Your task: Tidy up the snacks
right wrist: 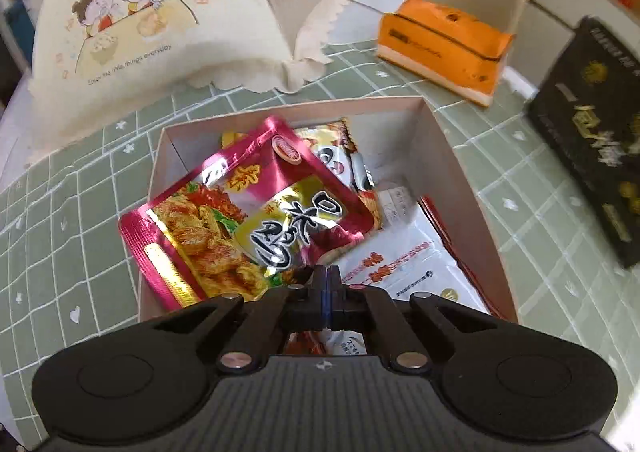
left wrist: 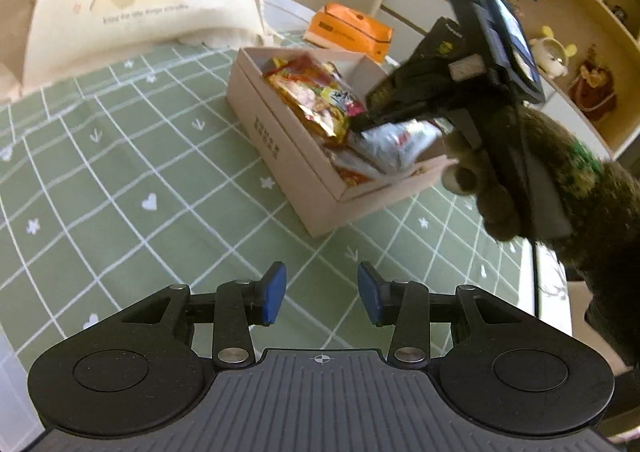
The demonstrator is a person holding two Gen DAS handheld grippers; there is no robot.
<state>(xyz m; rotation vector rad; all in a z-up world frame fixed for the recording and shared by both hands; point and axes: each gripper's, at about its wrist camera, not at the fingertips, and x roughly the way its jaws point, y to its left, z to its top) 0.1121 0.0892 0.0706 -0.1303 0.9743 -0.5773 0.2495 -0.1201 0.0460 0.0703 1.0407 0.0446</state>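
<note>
Black box [right wrist: 592, 139] motion-blurred and cut by the right edge; lower snack packets [right wrist: 404, 264] half hidden under the red one [right wrist: 248, 211].

glossy foil packet [right wrist: 256, 219], matt cardboard box [right wrist: 452, 155]

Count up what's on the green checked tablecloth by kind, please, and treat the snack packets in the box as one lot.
Cardboard box, open, holding a pile of snack packets: 1
Orange tissue pack: 1
Black box lid with gold print: 1
Cream fabric food cover with cartoon children: 1
Total: 4
The packets overlap too much to count separately.
</note>
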